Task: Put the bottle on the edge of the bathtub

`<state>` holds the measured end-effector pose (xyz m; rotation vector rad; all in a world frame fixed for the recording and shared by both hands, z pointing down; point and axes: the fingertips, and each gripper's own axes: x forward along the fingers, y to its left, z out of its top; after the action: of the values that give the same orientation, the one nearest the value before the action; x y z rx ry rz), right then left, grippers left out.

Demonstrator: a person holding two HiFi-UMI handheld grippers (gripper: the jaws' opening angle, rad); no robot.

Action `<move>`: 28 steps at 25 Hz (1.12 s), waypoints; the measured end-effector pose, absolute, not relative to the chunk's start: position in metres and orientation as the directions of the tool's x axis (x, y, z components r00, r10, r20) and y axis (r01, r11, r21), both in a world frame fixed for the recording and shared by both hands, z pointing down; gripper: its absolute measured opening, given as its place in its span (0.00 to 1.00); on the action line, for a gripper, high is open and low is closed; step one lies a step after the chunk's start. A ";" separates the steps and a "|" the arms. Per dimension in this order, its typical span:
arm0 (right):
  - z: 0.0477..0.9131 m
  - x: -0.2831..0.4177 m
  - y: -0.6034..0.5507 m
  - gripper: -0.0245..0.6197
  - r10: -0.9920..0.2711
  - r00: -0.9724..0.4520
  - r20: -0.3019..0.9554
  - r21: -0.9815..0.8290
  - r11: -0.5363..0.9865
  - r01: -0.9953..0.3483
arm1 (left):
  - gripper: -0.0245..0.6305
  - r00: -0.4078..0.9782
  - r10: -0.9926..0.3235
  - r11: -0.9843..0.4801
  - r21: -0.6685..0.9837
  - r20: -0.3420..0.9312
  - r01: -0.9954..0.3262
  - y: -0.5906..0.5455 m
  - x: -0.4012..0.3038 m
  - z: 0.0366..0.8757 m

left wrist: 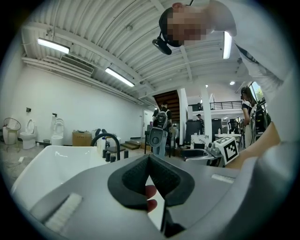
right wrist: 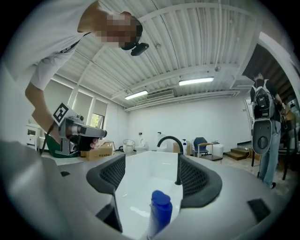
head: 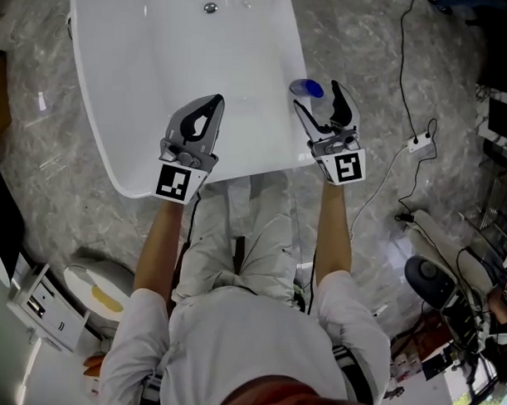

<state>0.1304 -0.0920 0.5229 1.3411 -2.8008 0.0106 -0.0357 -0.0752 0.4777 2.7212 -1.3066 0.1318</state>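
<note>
My right gripper (right wrist: 153, 174) has its jaws wide apart, and the bottle (right wrist: 161, 211) stands between them with open space on either side of it, so neither pad is pressing on it. My left gripper (head: 215, 101) is clenched tip to tip on nothing, hanging over the near end of the bathtub (head: 142, 69).

From the head view I judge the bottle to be upright on the tub's right-hand rim, near my end. Only its blue cap shows from above.

It looks like a slim plastic bottle: light, stiff enough for a firm pinch, and tall for its footprint. On a glossy, rounded rim I expect it to slide or tip at a small nudge. If I need to take it again, I would close on the pale body just below the cap, squarely and without dragging sideways.

The views each show something different:
- **Head view:** it places the bottle on the rim and shows the two grippers well apart, but the cap hides the body and the foot.
- **Right gripper view:** it shows the gaps beside the bottle, with the black faucet (right wrist: 171, 140) at the far end of the basin. The bottle's base is cut off there too, so I cannot confirm how squarely it sits.
- **Left gripper view:** no bottle at all, only its own closed pads with a fingertip (left wrist: 150, 191) behind them.
</note>
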 end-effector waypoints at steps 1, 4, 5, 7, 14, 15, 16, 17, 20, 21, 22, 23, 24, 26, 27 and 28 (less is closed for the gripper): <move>0.509 0.130 -0.088 0.56 -0.778 -0.628 0.031 0.008 0.628 -0.778 | 0.03 0.626 -0.770 -0.623 0.069 0.125 -0.779 -0.074 -0.034 0.465; 0.468 0.127 -0.077 0.56 -0.781 -0.623 0.026 -0.010 0.623 -0.782 | 0.03 0.634 -0.767 -0.630 0.071 0.099 -0.774 -0.069 -0.032 0.423; 0.455 0.125 -0.073 0.55 -0.784 -0.621 0.028 -0.015 0.620 -0.784 | 0.03 0.634 -0.768 -0.630 0.074 0.092 -0.773 -0.067 -0.032 0.410; 0.428 0.122 -0.066 0.51 -0.791 -0.612 0.029 -0.024 0.611 -0.791 | 0.03 0.634 -0.769 -0.629 0.081 0.081 -0.773 -0.064 -0.032 0.385; 0.338 0.109 -0.032 0.23 -0.801 -0.598 0.021 -0.027 0.597 -0.802 | 0.03 0.648 -0.761 -0.644 0.093 0.017 -0.759 -0.046 -0.028 0.303; 0.327 0.107 -0.028 0.18 -0.801 -0.598 0.026 -0.019 0.598 -0.802 | 0.03 0.652 -0.758 -0.649 0.092 0.008 -0.755 -0.043 -0.026 0.292; 0.316 0.105 -0.025 0.12 -0.801 -0.597 0.030 -0.010 0.597 -0.802 | 0.03 0.657 -0.754 -0.654 0.089 0.004 -0.751 -0.040 -0.025 0.282; 0.306 0.103 -0.022 0.07 -0.803 -0.595 0.033 -0.003 0.596 -0.803 | 0.03 0.664 -0.748 -0.661 0.082 0.005 -0.746 -0.037 -0.025 0.274; 0.279 0.102 -0.014 0.04 -0.815 -0.578 0.040 0.004 0.579 -0.816 | 0.03 0.678 -0.734 -0.677 0.048 0.038 -0.735 -0.026 -0.027 0.260; 0.273 0.103 -0.009 0.04 -0.821 -0.568 0.055 0.006 0.569 -0.823 | 0.03 0.678 -0.733 -0.676 0.047 0.047 -0.735 -0.021 -0.029 0.255; 0.268 0.105 -0.004 0.04 -0.826 -0.560 0.066 0.003 0.561 -0.828 | 0.03 0.677 -0.734 -0.675 0.052 0.051 -0.736 -0.016 -0.030 0.250; 0.264 0.107 0.002 0.04 -0.827 -0.558 0.069 -0.004 0.559 -0.829 | 0.03 0.677 -0.735 -0.674 0.060 0.046 -0.736 -0.011 -0.031 0.243; 0.258 0.108 0.007 0.04 -0.826 -0.560 0.067 -0.008 0.561 -0.828 | 0.03 0.677 -0.735 -0.675 0.068 0.036 -0.735 -0.008 -0.031 0.235; 0.245 0.106 0.016 0.04 -0.817 -0.573 0.058 -0.005 0.574 -0.819 | 0.03 0.682 -0.731 -0.679 0.073 0.024 -0.730 -0.001 -0.031 0.223; 0.238 0.103 0.021 0.04 -0.812 -0.581 0.054 -0.001 0.582 -0.813 | 0.03 0.686 -0.728 -0.683 0.068 0.025 -0.727 0.004 -0.032 0.218; 0.232 0.100 0.026 0.04 -0.807 -0.588 0.051 0.005 0.589 -0.808 | 0.03 0.689 -0.724 -0.687 0.058 0.029 -0.724 0.009 -0.031 0.215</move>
<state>0.1000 0.0261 0.2317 1.4027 -2.7577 0.0280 -0.0315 0.0088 0.2150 2.8268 -1.2136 0.0060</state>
